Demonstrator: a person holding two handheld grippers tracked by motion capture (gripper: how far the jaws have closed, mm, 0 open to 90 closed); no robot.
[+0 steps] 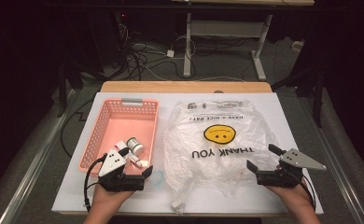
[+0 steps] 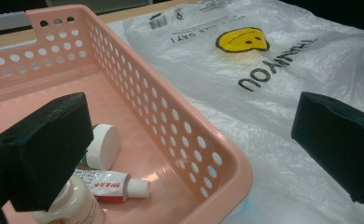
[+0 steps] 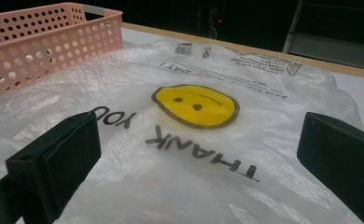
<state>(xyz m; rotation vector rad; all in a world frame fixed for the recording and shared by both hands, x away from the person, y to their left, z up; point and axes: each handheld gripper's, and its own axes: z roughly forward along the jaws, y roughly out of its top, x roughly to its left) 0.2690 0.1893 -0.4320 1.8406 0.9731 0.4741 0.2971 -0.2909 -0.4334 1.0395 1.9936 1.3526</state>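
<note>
A clear plastic bag with a yellow smiley and "THANK YOU" print lies flat on the white table top. Left of it stands a pink perforated basket holding a white-capped jar, a small tube and a white bottle at its near end. My left gripper hovers open over the basket's near right corner, nothing between its jaws. My right gripper is open at the bag's right edge, low above the plastic, holding nothing.
The white board covers a wooden table whose far edge shows behind it. Cables and desk legs stand on the floor beyond. Bare board lies right of the bag and near the front edge.
</note>
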